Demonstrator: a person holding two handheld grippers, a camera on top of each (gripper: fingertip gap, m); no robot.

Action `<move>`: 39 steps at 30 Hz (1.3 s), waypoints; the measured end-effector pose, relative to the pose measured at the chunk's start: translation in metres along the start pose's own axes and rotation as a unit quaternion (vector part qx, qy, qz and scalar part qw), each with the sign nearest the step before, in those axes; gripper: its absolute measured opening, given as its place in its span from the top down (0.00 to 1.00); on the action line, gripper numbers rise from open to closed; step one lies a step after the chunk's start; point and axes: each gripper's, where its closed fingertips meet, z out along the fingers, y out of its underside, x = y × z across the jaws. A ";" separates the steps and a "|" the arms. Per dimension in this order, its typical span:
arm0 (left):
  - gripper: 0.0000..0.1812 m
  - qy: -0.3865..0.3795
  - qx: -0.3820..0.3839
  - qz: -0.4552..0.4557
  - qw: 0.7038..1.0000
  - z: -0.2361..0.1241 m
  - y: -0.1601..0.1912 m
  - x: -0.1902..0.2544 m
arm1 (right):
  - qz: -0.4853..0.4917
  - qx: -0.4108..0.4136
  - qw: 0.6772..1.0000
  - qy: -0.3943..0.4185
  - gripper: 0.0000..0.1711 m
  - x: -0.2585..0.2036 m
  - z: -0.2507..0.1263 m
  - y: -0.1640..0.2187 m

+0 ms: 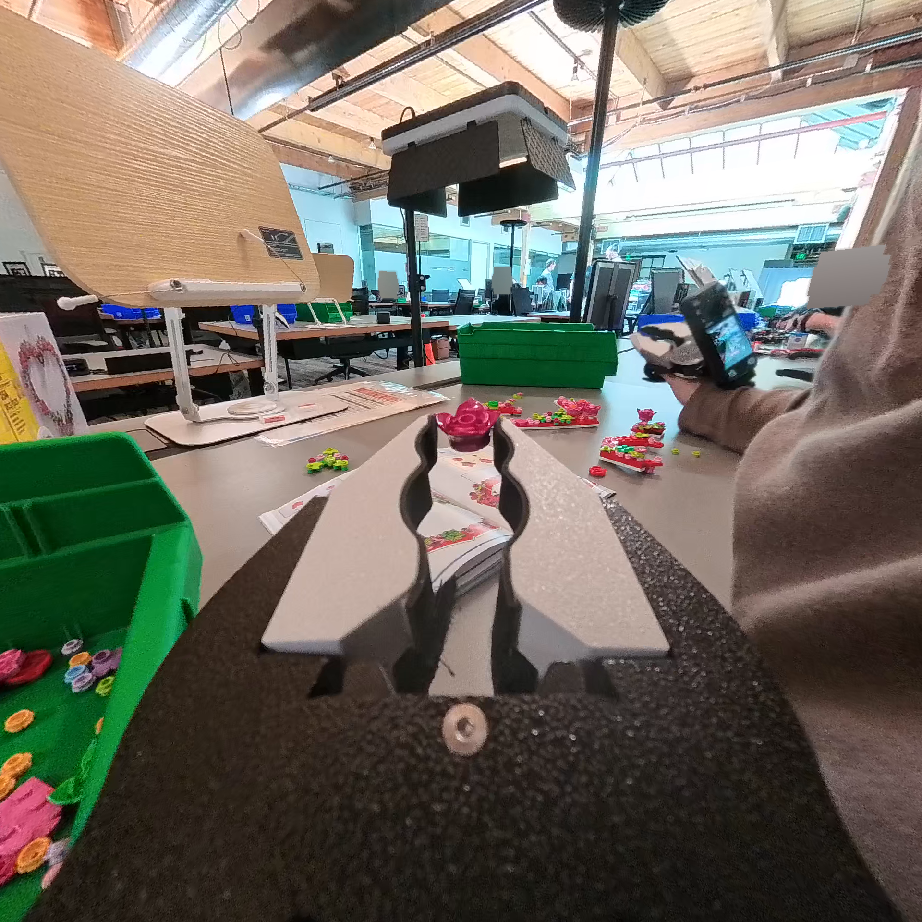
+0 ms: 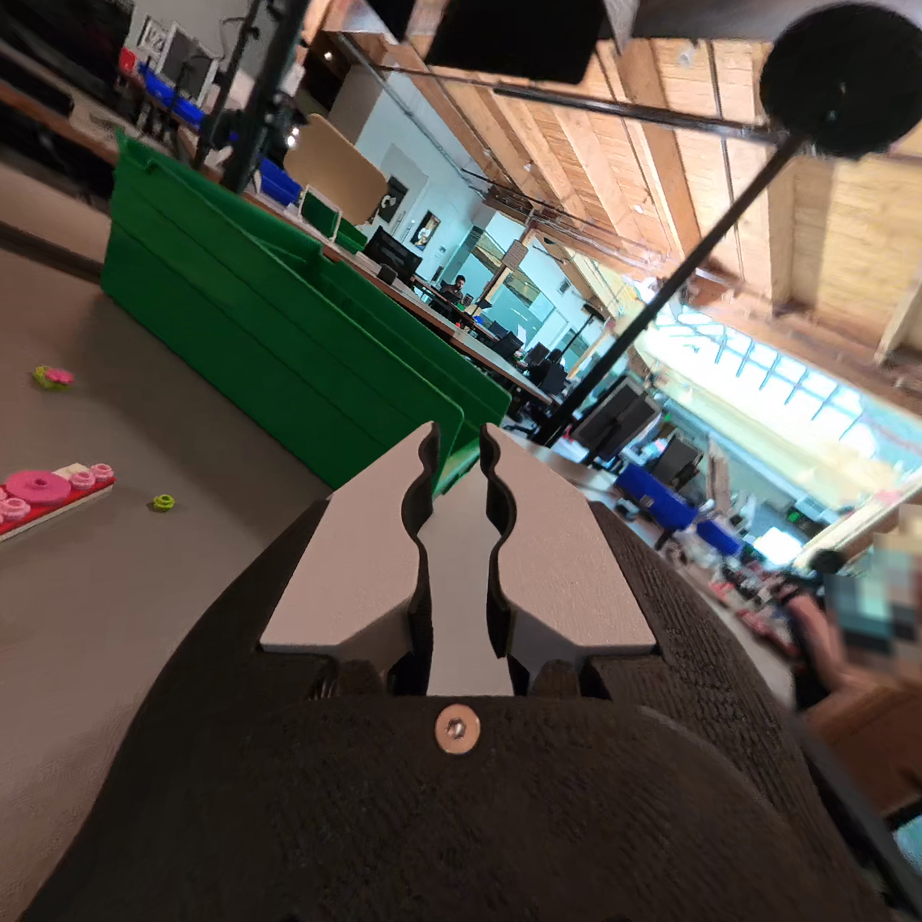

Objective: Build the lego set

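My left gripper [image 1: 466, 425] is shut on a magenta lego rose [image 1: 467, 418], pinched at the fingertips and held above the open instruction booklet [image 1: 471, 504]. Red plates with pink and green flowers [image 1: 559, 418] [image 1: 629, 451] lie on the grey table beyond it. A small lime and pink cluster [image 1: 328, 460] lies to the left. My right gripper [image 2: 460, 430] is tilted, raised off the table, slightly open and empty. It also shows in the left wrist view [image 1: 698, 344], held in a hand at the right. In the right wrist view a red plate with pink flowers [image 2: 50, 491] lies at the left.
A green parts bin [image 1: 90, 549] with loose coloured pieces stands at the near left. Another green bin [image 1: 536, 356] [image 2: 279, 339] stands at the back. A wooden book stand [image 1: 149, 199] is at the back left. A lime stud [image 2: 163, 502] lies loose. A sleeve [image 1: 823, 549] fills the right. Across from one pair of fingers to the other is roughly 55 cm. Measured from the fingertips, the lime stud [image 2: 163, 502] is 12 cm or so from the right gripper and 50 cm from the left.
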 end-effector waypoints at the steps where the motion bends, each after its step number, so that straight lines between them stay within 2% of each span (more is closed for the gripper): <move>1: 0.89 -0.002 0.000 -0.001 1.000 0.000 0.000 -0.001 | -0.036 0.009 0.999 -0.008 0.92 -0.004 0.001 -0.012; 3: 0.89 -0.001 0.000 -0.004 1.000 0.000 0.000 -0.002 | -0.082 0.078 0.993 -0.039 0.91 -0.019 -0.002 -0.068; 5: 0.89 0.003 -0.005 0.001 1.000 0.001 0.002 0.000 | -0.097 0.160 0.978 -0.095 0.91 -0.047 -0.013 -0.140; 6: 0.89 0.005 -0.008 0.007 1.000 0.001 0.003 0.002 | -0.095 0.195 0.966 -0.137 0.91 -0.066 -0.023 -0.177; 8: 0.89 0.011 -0.014 0.018 1.000 0.002 0.004 0.006 | -0.071 0.247 0.926 -0.275 0.92 -0.124 -0.060 -0.244; 10: 0.89 0.014 -0.016 0.027 0.999 0.002 0.005 0.009 | -0.072 0.279 0.849 -0.443 0.94 -0.200 -0.125 -0.293; 12: 0.89 0.020 -0.020 0.036 0.999 0.003 0.006 0.012 | -0.100 0.296 0.767 -0.560 0.94 -0.263 -0.192 -0.322; 14: 0.89 0.030 -0.021 0.048 0.998 0.003 0.007 0.017 | -0.093 0.302 0.662 -0.680 0.95 -0.308 -0.265 -0.343; 17: 0.89 0.048 -0.023 0.061 0.997 0.004 0.008 0.025 | -0.124 0.315 0.533 -0.775 0.97 -0.351 -0.346 -0.367; 20: 0.89 0.055 -0.023 0.067 0.996 0.004 0.008 0.029 | -0.185 0.317 0.433 -0.823 0.95 -0.381 -0.408 -0.382; 23: 0.89 0.056 -0.021 0.062 0.996 0.004 0.007 0.028 | -0.290 0.299 0.372 -0.829 0.93 -0.416 -0.436 -0.376; 26: 0.89 0.061 -0.022 0.062 0.996 0.003 0.007 0.030 | -0.402 0.263 0.325 -0.815 0.93 -0.444 -0.438 -0.352; 28: 0.89 0.066 -0.023 0.060 0.996 0.003 0.008 0.031 | -0.443 0.240 0.295 -0.812 0.93 -0.455 -0.439 -0.338; 34: 0.89 0.072 -0.024 0.050 0.996 0.003 0.008 0.032 | -0.500 0.216 0.235 -0.805 0.93 -0.474 -0.443 -0.313; 39: 0.89 0.075 -0.025 0.048 0.996 0.003 0.008 0.032 | -0.539 0.231 0.158 -0.795 0.95 -0.465 -0.445 -0.297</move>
